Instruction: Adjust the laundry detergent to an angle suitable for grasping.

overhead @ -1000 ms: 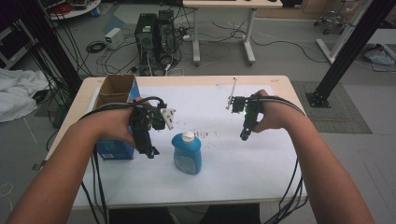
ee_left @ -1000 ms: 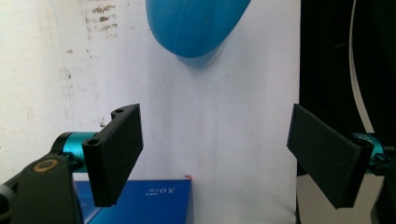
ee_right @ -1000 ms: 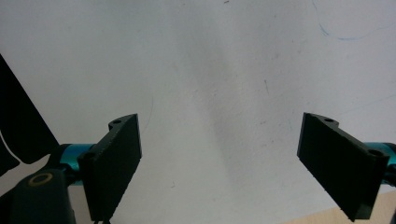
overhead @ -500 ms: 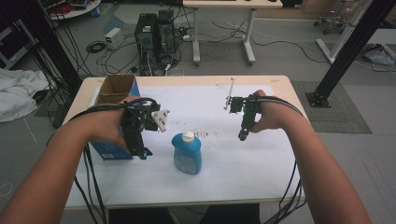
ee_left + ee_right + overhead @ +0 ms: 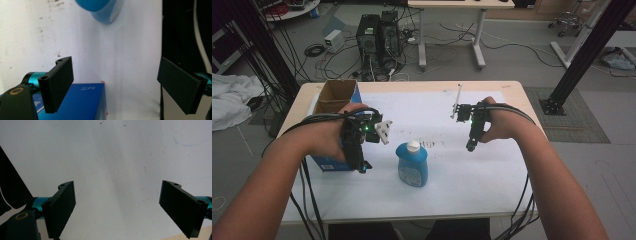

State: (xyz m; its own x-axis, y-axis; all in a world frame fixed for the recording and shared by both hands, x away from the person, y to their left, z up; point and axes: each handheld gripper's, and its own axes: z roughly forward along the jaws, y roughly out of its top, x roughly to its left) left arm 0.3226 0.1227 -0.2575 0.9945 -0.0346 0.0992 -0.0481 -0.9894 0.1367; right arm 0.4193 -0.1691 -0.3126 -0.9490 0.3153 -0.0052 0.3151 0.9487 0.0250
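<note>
A blue bottle (image 5: 412, 164) with a white cap stands upright on the white sheet near the table's front middle. Its base also appears in the left gripper view, bottle (image 5: 101, 8). My left gripper (image 5: 362, 167) hangs just left of the bottle, over the near corner of a blue box (image 5: 329, 162). Its jaws have just been opening and are open with nothing between them, left gripper (image 5: 116, 85). The box corner (image 5: 82, 100) lies below them. My right gripper (image 5: 470, 146) points down at bare sheet to the right of the bottle, open and empty, right gripper (image 5: 117, 207).
The blue box is open at the top with brown cardboard flaps (image 5: 336, 94) at the table's left side. A white sheet (image 5: 492, 170) covers most of the wooden table (image 5: 512, 89). Cables trail from both grippers over the front edge. Computer towers (image 5: 379, 32) stand on the floor beyond.
My left hand has drifted a little to the left, away from the bottle and over the box. The right hand and the bottle have stayed put.
</note>
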